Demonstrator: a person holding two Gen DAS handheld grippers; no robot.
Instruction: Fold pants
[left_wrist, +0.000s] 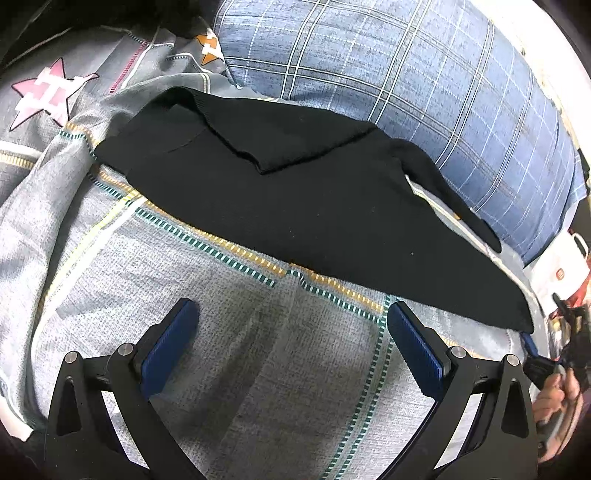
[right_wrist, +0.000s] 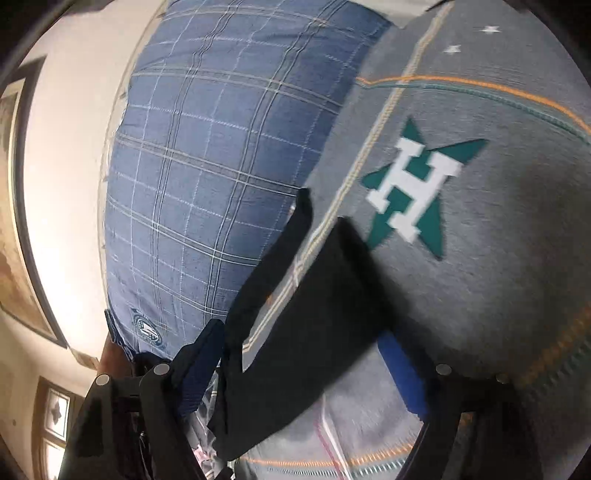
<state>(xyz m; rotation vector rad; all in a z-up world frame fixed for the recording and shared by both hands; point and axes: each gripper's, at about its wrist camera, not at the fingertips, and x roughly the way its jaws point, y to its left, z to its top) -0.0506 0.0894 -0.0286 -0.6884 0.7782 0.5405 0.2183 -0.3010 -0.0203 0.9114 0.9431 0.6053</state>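
Pants: black pants (left_wrist: 295, 199) lie spread across the grey patterned bed cover (left_wrist: 229, 347), with a flap of fabric folded over near their far end; one long side runs along the blue plaid pillow (left_wrist: 424, 85).
Pants, right wrist view: the black cloth (right_wrist: 306, 332) rises from between the fingers toward the pillow (right_wrist: 207, 177), with a narrow strip beside the main panel.
Left hand-held gripper: the left hand-held gripper (left_wrist: 291, 343) hovers above the bare bed cover just short of the pants' near edge, its blue pads (left_wrist: 415, 350) spread wide apart and holding nothing.
Right hand-held gripper: the right hand-held gripper (right_wrist: 306, 376) has its blue pads (right_wrist: 404, 373) well apart, with the pants' corner lying between them; the picture is blurred, and I cannot tell whether the cloth is pinched.
Right hand-held gripper, left wrist view: it shows at the right margin (left_wrist: 532, 350), touching the pants' near corner.
Bed cover: grey, with dashed teal and orange lines, a pink star (left_wrist: 48, 92) and a green star bearing a white H (right_wrist: 413, 188).
Pillow: sits at the bed's far edge.
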